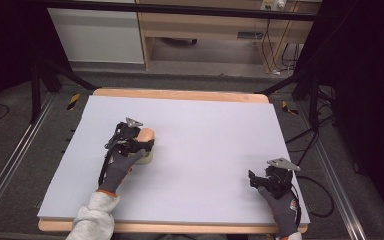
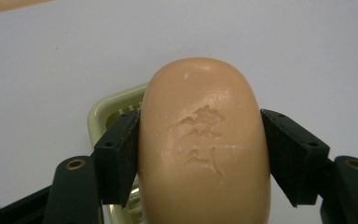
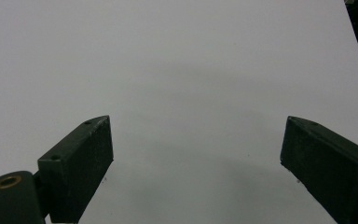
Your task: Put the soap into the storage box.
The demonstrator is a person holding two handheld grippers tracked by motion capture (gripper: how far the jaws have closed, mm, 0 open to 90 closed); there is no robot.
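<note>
A wide, flat pale-grey sheet (image 1: 205, 150) covers the light wooden table (image 1: 180, 94) almost edge to edge. On its left half, the left gripper (image 1: 141, 140), a black two-jaw tool held in a dark-gloved hand (image 1: 116, 172), clamps a smooth oval peach-coloured bar of soap (image 2: 204, 144) from both sides; the jaws press flat against the soap's flanks, and the stamped mark on its face is turned to the left gripper view. The soap hangs just above a small pale-green slotted soap dish (image 2: 114, 109) resting on the sheet. Well apart, near the sheet's front right corner, the right gripper (image 1: 255, 181) has its jaws spread wide over bare sheet, holding nothing.
</note>
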